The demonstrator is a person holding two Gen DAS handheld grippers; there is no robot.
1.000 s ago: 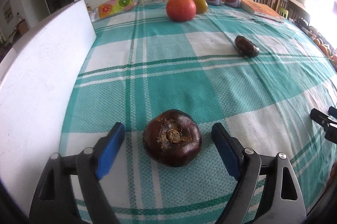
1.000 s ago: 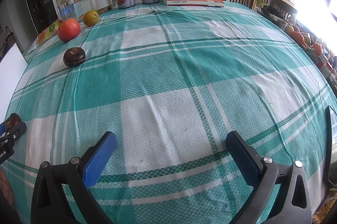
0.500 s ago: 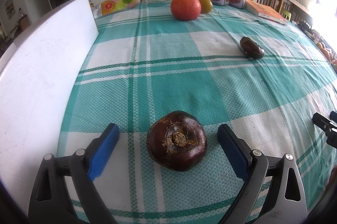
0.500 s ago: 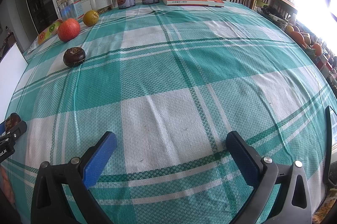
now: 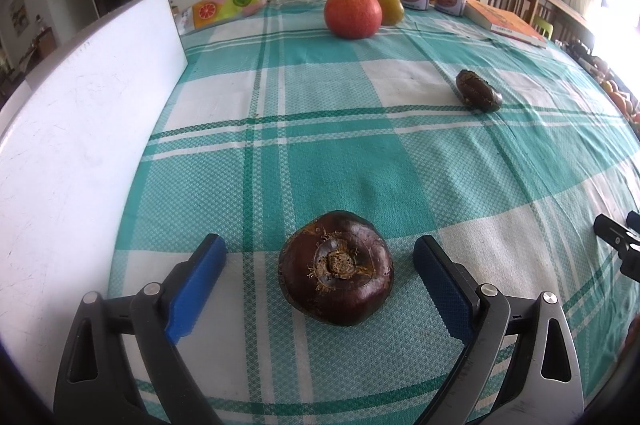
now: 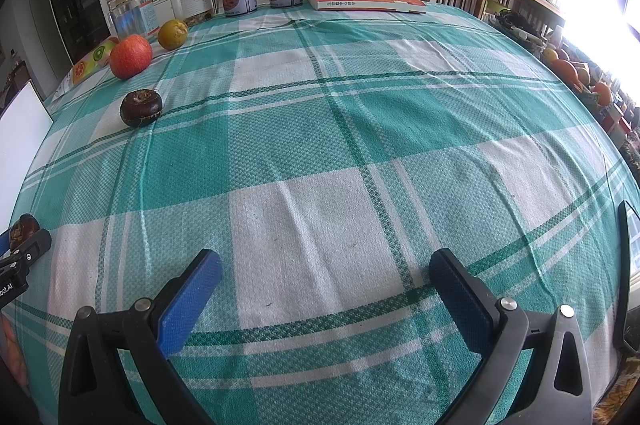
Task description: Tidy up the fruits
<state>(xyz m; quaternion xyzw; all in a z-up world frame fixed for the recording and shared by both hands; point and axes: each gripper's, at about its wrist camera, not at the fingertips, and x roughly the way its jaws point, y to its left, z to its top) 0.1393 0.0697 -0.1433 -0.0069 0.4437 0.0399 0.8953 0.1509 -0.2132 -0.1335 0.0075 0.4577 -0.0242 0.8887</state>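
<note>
Tablecloth (image 5: 360,161), green-and-white check, covers the whole work surface; white board (image 5: 80,145) stands along its left edge. Left gripper (image 5: 318,265) spread wide, near dark fruit (image 5: 336,267) centred between the blue pads (image 5: 196,285), neither pad touching. Judged step: grasp this fruit. Close evenly on its widest part; skin looks smooth and the body squat, so a high or off-centre pinch could squirt it forward. Right gripper (image 6: 326,285) also wide, holding nothing, over bare cloth. Red fruit (image 5: 352,13) and orange fruit (image 5: 390,8) sit touching at the far end, near jars and tins. Second dark fruit (image 5: 478,90) lies well apart, right. Nothing blocks the grasp.
</note>
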